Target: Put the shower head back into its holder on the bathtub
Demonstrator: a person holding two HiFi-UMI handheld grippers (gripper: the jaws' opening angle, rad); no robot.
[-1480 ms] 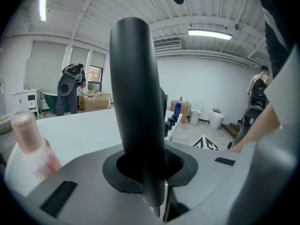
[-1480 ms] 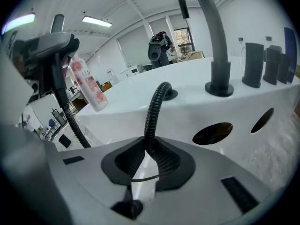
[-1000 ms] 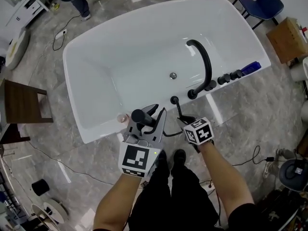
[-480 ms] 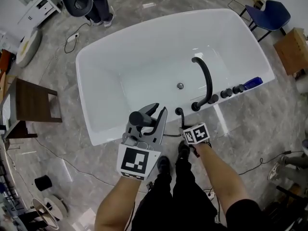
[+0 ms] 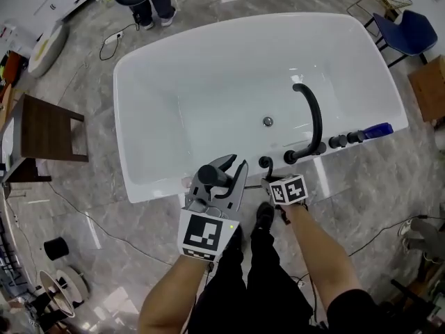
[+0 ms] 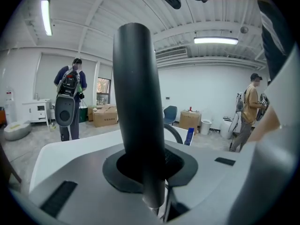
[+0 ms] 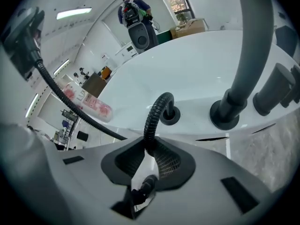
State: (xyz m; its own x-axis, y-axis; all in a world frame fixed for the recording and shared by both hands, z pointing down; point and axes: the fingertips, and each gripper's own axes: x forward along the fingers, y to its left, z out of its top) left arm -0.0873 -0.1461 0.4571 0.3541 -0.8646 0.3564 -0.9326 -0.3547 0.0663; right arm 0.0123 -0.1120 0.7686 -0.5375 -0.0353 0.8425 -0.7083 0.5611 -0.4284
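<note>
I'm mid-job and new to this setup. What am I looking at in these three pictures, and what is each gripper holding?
There is no robot arm: a person holds a gripper in each hand. The head view looks down from the person's head at a white bathtub with a black curved spout and knobs on its near rim. The other two pictures come from cameras on the grippers, looking along their fingers. The left gripper is closed on the black shower head, the thick upright bar in its view. The right gripper grips the ribbed hose, which runs into a round socket on the rim, likely the holder. The shower head is not yet in it.
</note>
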